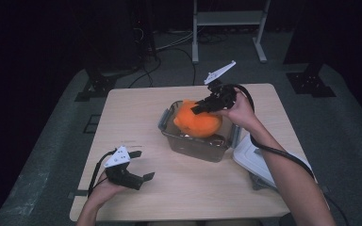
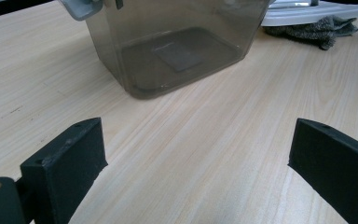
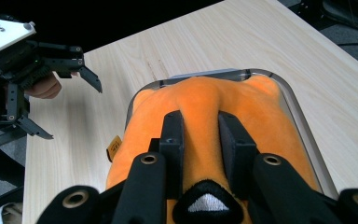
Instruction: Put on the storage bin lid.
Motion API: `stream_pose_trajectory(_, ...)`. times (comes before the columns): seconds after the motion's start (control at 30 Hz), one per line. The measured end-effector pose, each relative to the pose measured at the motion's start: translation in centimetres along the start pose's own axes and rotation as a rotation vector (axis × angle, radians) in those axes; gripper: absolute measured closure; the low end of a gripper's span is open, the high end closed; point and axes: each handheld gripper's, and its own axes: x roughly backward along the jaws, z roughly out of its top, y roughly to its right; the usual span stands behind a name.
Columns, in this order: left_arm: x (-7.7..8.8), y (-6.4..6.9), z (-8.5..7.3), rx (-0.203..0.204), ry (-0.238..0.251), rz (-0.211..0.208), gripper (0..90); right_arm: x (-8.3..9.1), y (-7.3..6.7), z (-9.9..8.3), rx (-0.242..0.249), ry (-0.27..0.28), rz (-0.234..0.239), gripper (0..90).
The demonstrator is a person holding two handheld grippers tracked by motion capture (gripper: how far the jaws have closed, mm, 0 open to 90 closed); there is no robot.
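The tabletop (image 1: 184, 188) carries a clear plastic box (image 1: 195, 147) near its middle, and a white lid (image 1: 252, 157) lies on a grey cloth (image 2: 314, 30) just beside the box, on the side of the right forearm. The step in hand looks like packing the orange plush toy (image 1: 195, 123) into the box: the toy sits in the box's mouth, bulging well above the rim and not yet down on the floor of the box, which shows bare through the wall in the left gripper view. The right gripper (image 3: 200, 140) comes at the toy from above, its fingers (image 3: 173, 135) drawn narrow and pinching a fold of the orange fabric between them. The left gripper (image 1: 139, 165) rests low over the bare wood, well apart from the box, with its fingers (image 2: 70, 161) spread wide and nothing between them. The next move probably calls for pressing the toy further down until it clears the rim, then letting go; the soft body may spring back up, so the free gripper could steady the box.
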Motion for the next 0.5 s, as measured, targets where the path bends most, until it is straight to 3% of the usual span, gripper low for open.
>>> stream_pose_trajectory(0.5, -0.03, 0.03, 0.01, -0.002, -0.004, -0.002, 2.9, -0.93, 0.78, -0.78, -0.017, -0.018, 0.003, 72.9)
